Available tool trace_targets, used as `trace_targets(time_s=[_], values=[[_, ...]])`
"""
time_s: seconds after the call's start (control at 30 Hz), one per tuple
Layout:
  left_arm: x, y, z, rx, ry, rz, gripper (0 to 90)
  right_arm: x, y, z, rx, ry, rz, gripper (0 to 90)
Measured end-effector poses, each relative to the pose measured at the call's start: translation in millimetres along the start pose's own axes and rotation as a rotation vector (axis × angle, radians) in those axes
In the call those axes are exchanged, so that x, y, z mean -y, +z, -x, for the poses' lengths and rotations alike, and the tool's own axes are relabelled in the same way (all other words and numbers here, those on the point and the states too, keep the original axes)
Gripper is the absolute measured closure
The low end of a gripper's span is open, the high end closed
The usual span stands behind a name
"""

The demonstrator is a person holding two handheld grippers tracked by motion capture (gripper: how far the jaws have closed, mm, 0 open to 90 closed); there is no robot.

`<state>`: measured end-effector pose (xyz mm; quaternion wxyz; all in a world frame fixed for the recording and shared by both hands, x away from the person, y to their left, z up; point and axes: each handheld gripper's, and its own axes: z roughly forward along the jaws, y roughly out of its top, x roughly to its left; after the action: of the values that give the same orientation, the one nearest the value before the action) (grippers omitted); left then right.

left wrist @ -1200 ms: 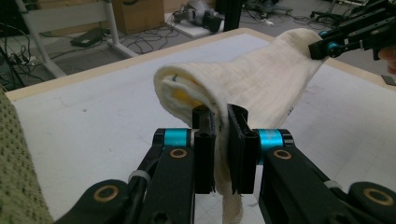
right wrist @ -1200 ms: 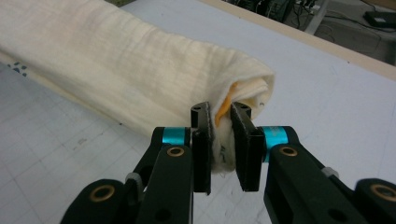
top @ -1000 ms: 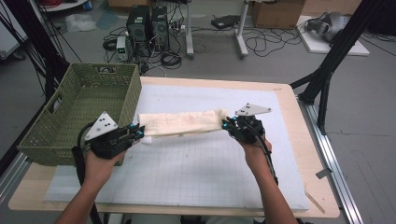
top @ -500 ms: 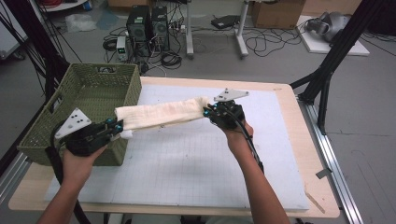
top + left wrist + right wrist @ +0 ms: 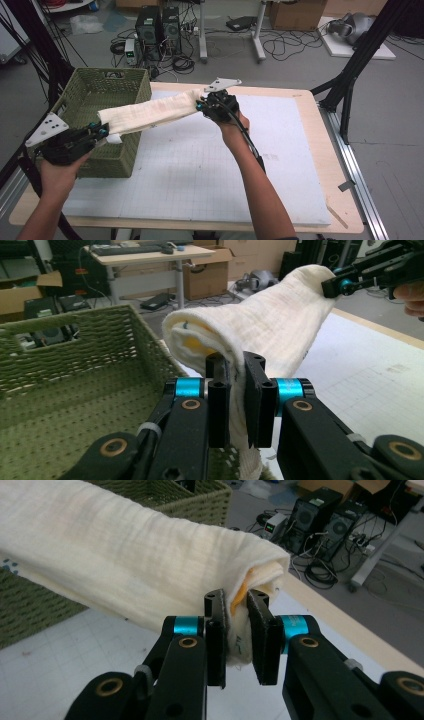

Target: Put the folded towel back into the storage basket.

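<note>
A folded cream cloth [image 5: 150, 113] hangs stretched in the air between my two grippers. My left gripper [image 5: 102, 131] is shut on its left end, over the near right corner of the green woven basket [image 5: 90, 95]. My right gripper [image 5: 201, 105] is shut on its right end, above the white mat. In the left gripper view the cloth [image 5: 270, 325] runs away from my jaws [image 5: 236, 390] toward the other gripper [image 5: 345, 282]. In the right gripper view the cloth's [image 5: 125, 555] folded end is pinched in my gripper [image 5: 236, 622], with the basket [image 5: 165, 495] behind.
The white gridded mat [image 5: 210, 165] covers the wooden table [image 5: 310, 115]. The basket stands at the table's left edge, and its inside looks bare. Black frame legs [image 5: 355, 65] rise at the right. Computers [image 5: 157, 25] and cables lie on the floor beyond.
Both grippers have carried the cloth up and to the left. Its left end, earlier beside the basket, now hangs over the basket's near right corner.
</note>
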<state>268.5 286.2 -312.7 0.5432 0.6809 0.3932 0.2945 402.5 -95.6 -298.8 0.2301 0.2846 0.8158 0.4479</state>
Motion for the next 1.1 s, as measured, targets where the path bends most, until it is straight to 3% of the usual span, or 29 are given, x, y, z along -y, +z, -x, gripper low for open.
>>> trace_targets(time_s=[0.37, 1.1], values=[[-1.9, -26.0, -24.7, -0.062, -0.011, 0.013, 81.7, -41.8, 32.0, -16.8, -0.023, -0.056, 0.016, 79.4], [10.0, -68.1, -67.8, -0.179, -0.046, 0.018, 81.6, -97.2, 94.1, -57.2, -0.071, -0.116, 0.009, 79.4]])
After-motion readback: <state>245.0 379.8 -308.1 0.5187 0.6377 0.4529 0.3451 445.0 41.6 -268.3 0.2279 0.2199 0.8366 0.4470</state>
